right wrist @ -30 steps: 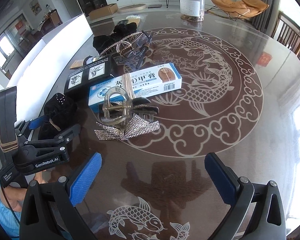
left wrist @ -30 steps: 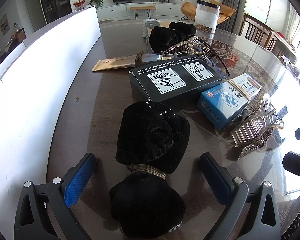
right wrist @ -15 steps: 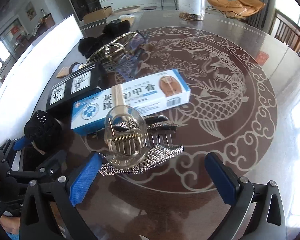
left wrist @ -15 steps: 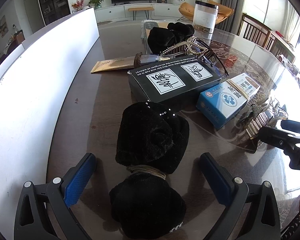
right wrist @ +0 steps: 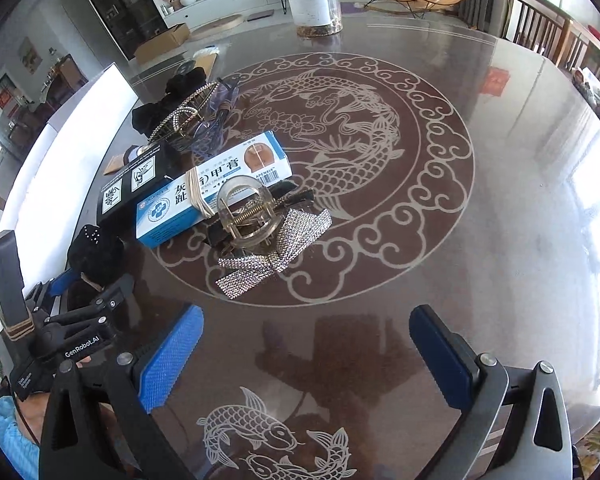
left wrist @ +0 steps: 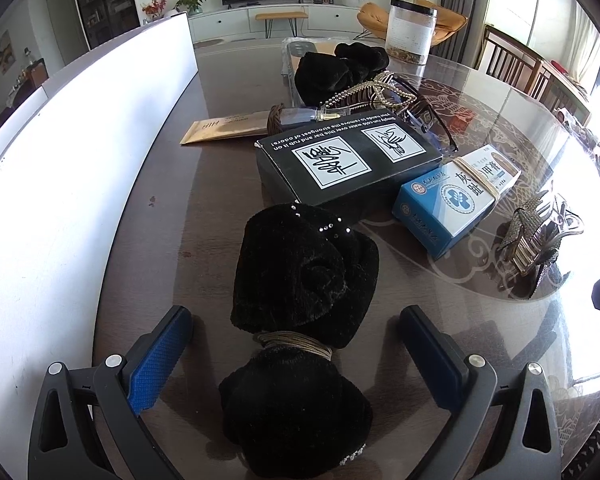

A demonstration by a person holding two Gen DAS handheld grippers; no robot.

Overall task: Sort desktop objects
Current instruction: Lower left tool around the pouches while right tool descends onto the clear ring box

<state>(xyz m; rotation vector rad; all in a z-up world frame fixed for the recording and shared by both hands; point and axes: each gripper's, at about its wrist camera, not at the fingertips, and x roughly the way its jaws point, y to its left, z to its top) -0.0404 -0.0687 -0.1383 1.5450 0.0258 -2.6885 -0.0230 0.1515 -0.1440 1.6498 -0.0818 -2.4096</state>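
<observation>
the black velvet scrunchie (left wrist: 300, 304) lies on the table (right wrist: 480, 220) between my left gripper (left wrist: 296, 356) fingers, spread wide, not touching it. just beyond sits the black box (left wrist: 348, 160), beside it the blue ointment box (left wrist: 452, 196). my right gripper (right wrist: 304, 356) gapes empty, short of the rhinestone bow claw clip (right wrist: 260, 232)

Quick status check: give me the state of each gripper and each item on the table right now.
Left gripper: open, straddling the black velvet bow, not gripping.
Right gripper: open, empty, over bare table.
Hair claw: shut, lying on the table.
Blue box: closed, rubber-banded, lying flat.
Black box: closed, flat.
Jar: lidded, upright.
</observation>
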